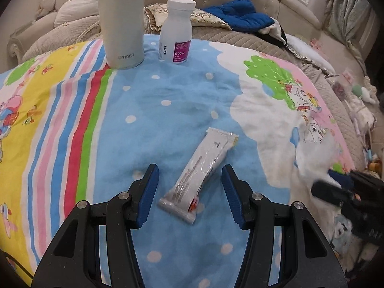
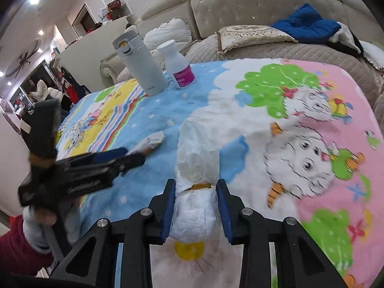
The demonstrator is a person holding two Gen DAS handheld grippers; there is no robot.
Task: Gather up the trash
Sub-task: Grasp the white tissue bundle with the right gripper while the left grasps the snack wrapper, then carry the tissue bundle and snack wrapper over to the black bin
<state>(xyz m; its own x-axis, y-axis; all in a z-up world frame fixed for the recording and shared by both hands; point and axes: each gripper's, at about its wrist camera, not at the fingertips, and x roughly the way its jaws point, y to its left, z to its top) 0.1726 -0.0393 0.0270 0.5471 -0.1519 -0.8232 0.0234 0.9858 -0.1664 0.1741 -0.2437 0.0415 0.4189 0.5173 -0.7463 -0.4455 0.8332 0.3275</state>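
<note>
Right gripper: its blue pads squeeze the crumpled white tissue, which sits low in the middle of the cartoon blanket.
Left gripper: its jaws stand apart, not touching the white snack wrapper lying between them.
Tiger flask: upright at 11 o'clock.
White pill bottle: just beside the flask, at 12 o'clock.
</note>
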